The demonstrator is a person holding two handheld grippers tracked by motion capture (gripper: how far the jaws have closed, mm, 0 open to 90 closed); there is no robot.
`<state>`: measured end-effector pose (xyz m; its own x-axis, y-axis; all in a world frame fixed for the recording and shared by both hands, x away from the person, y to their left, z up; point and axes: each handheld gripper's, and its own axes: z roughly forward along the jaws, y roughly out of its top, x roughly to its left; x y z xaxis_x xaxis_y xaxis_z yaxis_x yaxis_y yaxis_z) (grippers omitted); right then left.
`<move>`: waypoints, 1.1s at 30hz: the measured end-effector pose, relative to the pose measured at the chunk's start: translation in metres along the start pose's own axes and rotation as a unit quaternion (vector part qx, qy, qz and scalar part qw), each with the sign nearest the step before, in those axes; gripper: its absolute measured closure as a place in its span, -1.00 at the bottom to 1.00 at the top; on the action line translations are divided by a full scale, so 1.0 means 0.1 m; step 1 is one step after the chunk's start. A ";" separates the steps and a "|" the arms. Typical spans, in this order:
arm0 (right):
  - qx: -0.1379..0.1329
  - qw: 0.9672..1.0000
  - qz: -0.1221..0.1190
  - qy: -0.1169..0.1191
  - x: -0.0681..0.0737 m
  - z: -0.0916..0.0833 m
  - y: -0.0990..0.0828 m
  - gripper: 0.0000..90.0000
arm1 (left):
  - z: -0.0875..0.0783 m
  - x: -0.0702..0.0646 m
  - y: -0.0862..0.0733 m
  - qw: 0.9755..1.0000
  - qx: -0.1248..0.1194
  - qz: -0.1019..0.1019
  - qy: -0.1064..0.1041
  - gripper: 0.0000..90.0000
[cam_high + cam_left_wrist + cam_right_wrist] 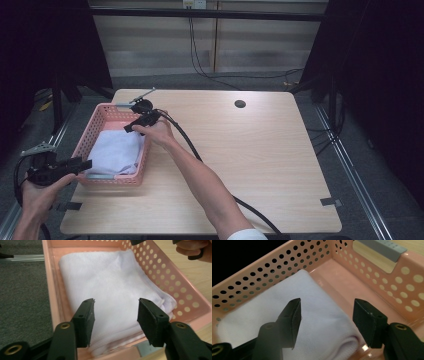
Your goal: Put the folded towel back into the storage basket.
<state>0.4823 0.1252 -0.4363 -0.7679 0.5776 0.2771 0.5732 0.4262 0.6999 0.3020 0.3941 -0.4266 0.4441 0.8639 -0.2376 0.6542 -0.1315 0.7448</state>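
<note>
My left gripper [86, 164] and right gripper [131, 127], both released, flanked the folded towel [116, 151] lengthwise in the basket [107, 112].

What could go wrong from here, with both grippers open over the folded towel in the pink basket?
1. The right gripper hovers low near the basket wall; pulling back could snag the perforated rim and drag the basket.
2. The left gripper points at the towel edge; closing again might catch a layer and undo the fold.
</note>
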 end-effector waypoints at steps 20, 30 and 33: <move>-0.062 0.996 -0.057 0.013 -0.15 -0.97 -0.27 -0.30 | 0.23 -0.77 0.17 0.999 -0.017 0.038 -0.032 -0.09; -0.090 0.994 -0.053 -0.007 -0.32 -1.59 -0.86 -0.27 | 0.49 -1.31 0.15 0.996 -0.022 0.074 -0.045 -0.06; -0.097 0.994 -0.050 -0.021 -0.37 -1.84 -1.06 -0.25 | 0.57 -1.43 0.15 0.996 -0.021 0.071 -0.051 -0.11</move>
<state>0.3978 -0.0689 -0.3996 -0.8038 0.5687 0.1746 0.4250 0.3437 0.8374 0.2831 0.2408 -0.4173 0.5912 0.7842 -0.1881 0.5549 -0.2262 0.8006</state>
